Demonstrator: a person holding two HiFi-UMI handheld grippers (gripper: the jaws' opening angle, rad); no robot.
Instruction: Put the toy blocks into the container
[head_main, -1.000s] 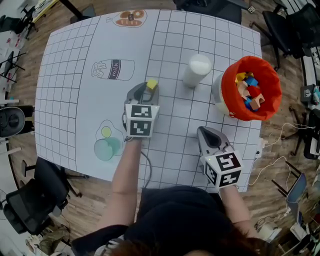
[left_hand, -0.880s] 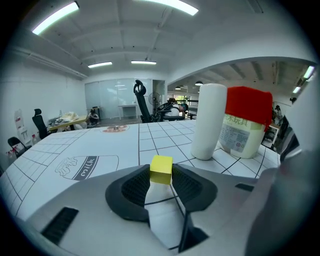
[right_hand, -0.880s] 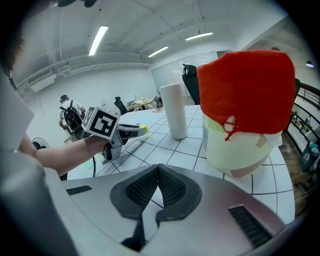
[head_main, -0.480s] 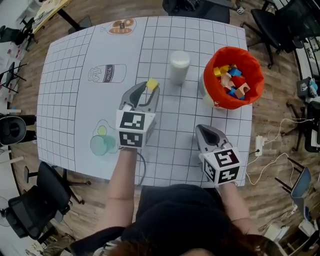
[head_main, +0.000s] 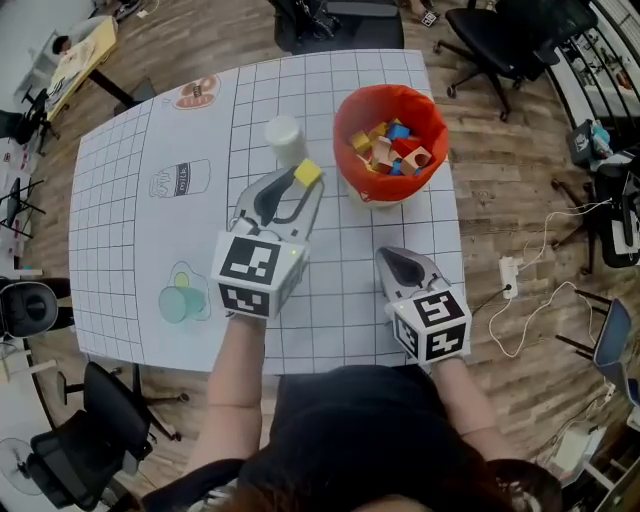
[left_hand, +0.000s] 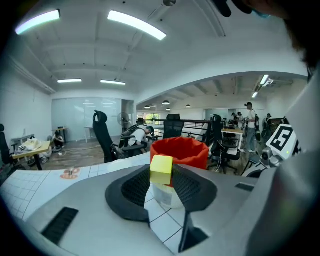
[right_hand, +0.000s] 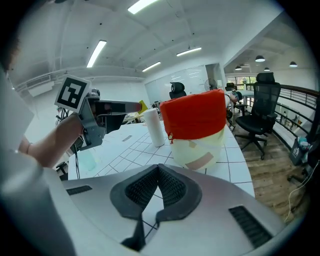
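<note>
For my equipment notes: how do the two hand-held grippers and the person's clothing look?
Both the left gripper and the right gripper have smooth light-grey shells tapering to jaws lined with black ribbed pads. Each carries a white cube printed with black square markers. The person wears a black top.

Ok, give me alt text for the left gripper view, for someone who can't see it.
The left gripper grips a small yellow cube block at its jaw tips, aimed at a red-lined container on a white gridded table. Office chairs fill the background.
</note>
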